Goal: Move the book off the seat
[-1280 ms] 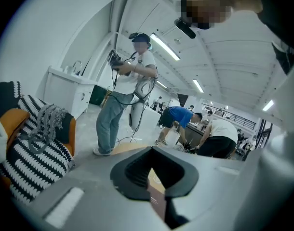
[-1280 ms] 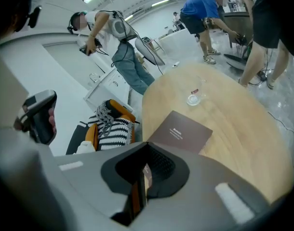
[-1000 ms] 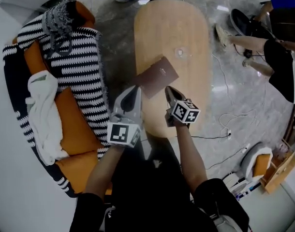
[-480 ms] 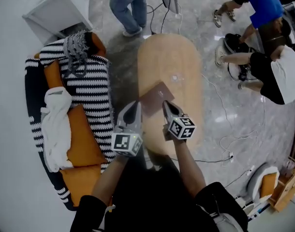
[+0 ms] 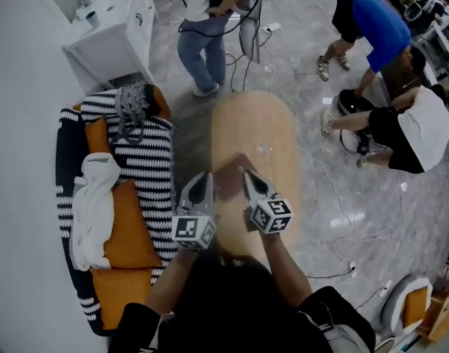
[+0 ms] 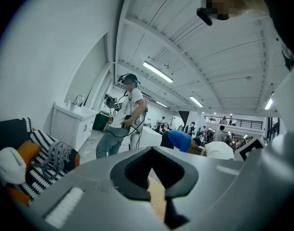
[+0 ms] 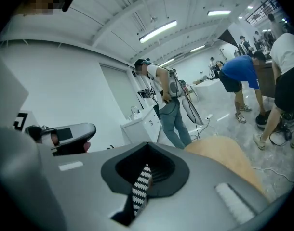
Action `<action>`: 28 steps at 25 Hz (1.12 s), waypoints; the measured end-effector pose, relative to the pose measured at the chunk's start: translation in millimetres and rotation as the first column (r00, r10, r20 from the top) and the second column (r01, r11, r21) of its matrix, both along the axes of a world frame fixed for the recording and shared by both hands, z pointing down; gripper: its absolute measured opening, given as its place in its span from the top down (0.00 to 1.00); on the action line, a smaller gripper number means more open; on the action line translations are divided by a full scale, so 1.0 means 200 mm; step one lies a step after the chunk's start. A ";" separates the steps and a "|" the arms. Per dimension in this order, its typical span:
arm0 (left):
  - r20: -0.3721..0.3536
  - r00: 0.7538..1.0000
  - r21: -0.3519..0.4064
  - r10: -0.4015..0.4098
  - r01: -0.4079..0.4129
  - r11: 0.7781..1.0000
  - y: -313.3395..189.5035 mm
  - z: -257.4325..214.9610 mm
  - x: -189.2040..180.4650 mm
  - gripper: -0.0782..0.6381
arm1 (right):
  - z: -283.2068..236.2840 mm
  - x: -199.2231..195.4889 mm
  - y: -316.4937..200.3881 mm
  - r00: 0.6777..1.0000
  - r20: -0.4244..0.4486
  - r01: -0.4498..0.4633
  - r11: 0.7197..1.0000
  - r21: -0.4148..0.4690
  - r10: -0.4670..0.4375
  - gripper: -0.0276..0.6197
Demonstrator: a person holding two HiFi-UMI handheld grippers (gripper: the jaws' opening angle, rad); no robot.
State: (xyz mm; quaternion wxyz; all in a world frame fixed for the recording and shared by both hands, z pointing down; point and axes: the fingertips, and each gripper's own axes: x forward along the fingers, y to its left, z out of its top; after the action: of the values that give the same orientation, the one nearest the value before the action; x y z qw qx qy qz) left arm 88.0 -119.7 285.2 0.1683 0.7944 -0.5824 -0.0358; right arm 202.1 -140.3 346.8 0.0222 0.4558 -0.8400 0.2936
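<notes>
While left gripper [image 5: 202, 179] and right gripper [image 5: 248, 175] both hang clenched on nothing, book [image 5: 229, 175] lies flat on table [image 5: 272, 127], off seat [image 5: 125, 223]. Looks thin, light, stiff-covered, likely slick. Best pinched at a free edge.

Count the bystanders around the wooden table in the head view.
3: a person in jeans past the far end of the table, a person in a blue shirt bending at upper right, and a person in a white top bent low at right. Others may be out of frame.
</notes>
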 end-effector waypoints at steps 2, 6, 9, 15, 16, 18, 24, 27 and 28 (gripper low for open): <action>0.003 1.000 0.004 -0.011 0.011 1.000 -0.01 -0.05 0.02 0.88 | -0.09 0.02 -0.02 1.000 0.005 0.001 0.999 0.033 -0.002 0.94; 0.003 1.000 0.016 -0.030 0.030 0.999 0.01 -0.18 0.05 0.88 | -0.27 0.04 -0.02 1.000 0.013 0.005 0.997 0.079 -0.007 0.94; 0.024 0.999 0.033 -0.033 0.032 0.999 0.05 -0.21 0.05 0.88 | -0.37 0.04 0.03 1.000 0.025 0.013 0.994 0.112 -0.016 0.94; 0.033 0.999 0.060 -0.042 0.040 0.997 0.07 -0.26 0.06 0.88 | -0.51 0.01 0.08 0.999 0.014 0.041 0.984 0.173 -0.044 0.95; 0.031 0.999 0.063 -0.043 0.041 0.997 0.08 -0.28 0.08 0.88 | -0.53 0.02 0.09 0.999 0.015 0.042 0.982 0.183 -0.046 0.95; 0.035 0.999 0.072 -0.042 0.039 0.997 0.09 -0.30 0.10 0.88 | -0.57 0.05 0.10 0.999 0.020 0.042 0.978 0.204 -0.047 0.95; 0.043 0.999 0.120 -0.032 0.026 0.992 0.10 -0.42 0.12 0.88 | -0.71 0.07 0.11 0.999 0.034 0.029 0.964 0.264 -0.040 0.95; 0.043 0.999 0.129 -0.031 0.026 0.991 0.12 -0.43 0.12 0.88 | -0.73 0.08 0.12 0.999 0.038 0.022 0.959 0.284 -0.034 0.95; 0.042 0.999 0.130 -0.033 0.027 0.991 0.12 -0.42 0.12 0.88 | -0.74 0.08 0.12 0.999 0.039 0.021 0.958 0.287 -0.033 0.95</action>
State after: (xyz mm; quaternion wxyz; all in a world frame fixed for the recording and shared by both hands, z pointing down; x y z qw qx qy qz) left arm 112.8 -95.4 200.9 0.1033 0.7955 -0.5942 -0.0586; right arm 219.1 -115.4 199.5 -0.0585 0.4361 -0.8801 0.1784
